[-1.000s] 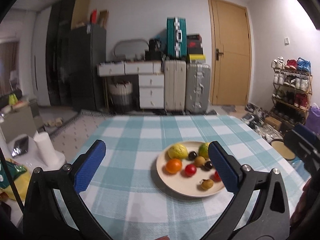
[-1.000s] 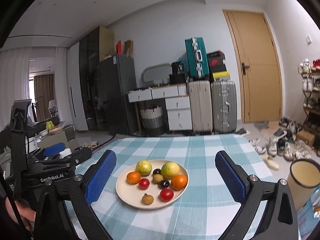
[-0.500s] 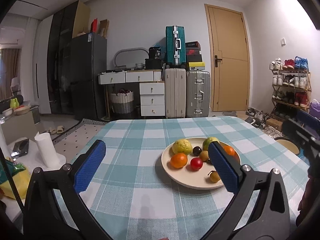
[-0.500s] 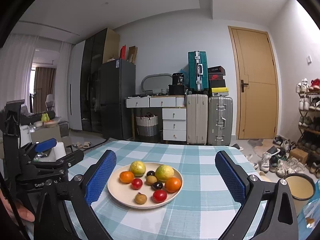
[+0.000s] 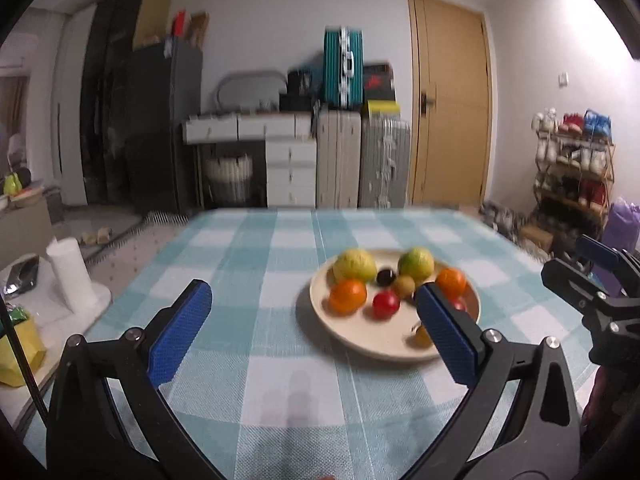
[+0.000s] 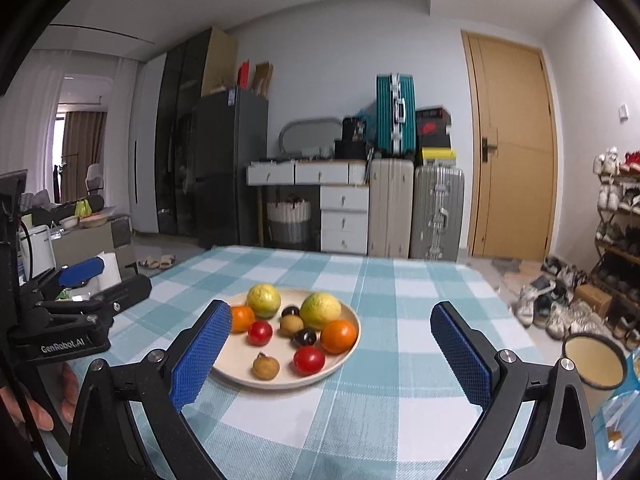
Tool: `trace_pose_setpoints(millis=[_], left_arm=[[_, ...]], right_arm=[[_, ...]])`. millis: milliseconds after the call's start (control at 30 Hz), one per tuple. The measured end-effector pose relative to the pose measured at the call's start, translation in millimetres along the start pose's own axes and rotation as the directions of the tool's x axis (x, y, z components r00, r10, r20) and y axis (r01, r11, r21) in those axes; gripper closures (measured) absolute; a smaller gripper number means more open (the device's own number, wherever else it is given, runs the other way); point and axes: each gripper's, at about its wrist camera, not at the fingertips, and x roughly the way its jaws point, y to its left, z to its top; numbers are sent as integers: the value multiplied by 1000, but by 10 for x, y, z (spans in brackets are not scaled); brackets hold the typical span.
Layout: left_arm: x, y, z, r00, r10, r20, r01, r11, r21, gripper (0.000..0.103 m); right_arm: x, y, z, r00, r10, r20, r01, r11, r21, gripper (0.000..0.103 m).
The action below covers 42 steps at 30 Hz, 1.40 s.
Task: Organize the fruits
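1. The left gripper (image 5: pixel 316 320) is spread wide with nothing between its blue pads (image 5: pixel 180 332); it hangs above the checked bench (image 5: pixel 260 264), and its view is more blurred than half a second ago
2. In the left wrist view the plate (image 5: pixel 384 344) of fruit now sits lower and nearer than before, and the right-hand pad covers part of its right side
3. The right gripper (image 6: pixel 332 356) is also spread, holding nothing, just as it was half a second ago; its left pad (image 6: pixel 202 354) overlaps the plate's near-left rim in its own view
4. The plate (image 6: pixel 240 364) has grown larger in the right wrist view than in the earlier frame, and lies between the two pads, towards the left one
5. On it lie two yellow-green citrus fruits (image 6: pixel 263 300) at the back, an orange (image 6: pixel 338 336) on the right and another (image 6: pixel 241 318) on the left, two red tomatoes (image 6: pixel 309 360), two dark plums (image 6: pixel 305 337) and two small brown longans (image 6: pixel 265 366)
6. All fruit rests on the plate, as before; none lies on the bench cloth
7. A round cream bin (image 6: pixel 594 362) stands on the floor off the bench's right edge, and a white paper roll (image 5: pixel 70 276) stands off its left side
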Motion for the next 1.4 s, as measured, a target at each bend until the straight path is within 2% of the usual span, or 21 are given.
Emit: trace_pose_setpoints(millis=[100,233,1400], left_arm=[[40,-7,-15,1000,31,2,-31,1000,-1,1],[-37,-42,-36,998,33,51,-34,999,16,1],[-50,-53,-21,998,38,47,-39,999,14,1]], right_arm=[[24,-28,-6,1000,-12,-18,12,1000,9,0],[16,-19,-22,1000,-11,-13,11,1000,-3,0],[8,-21,-7,1000,-6,-13,6,1000,-5,0]])
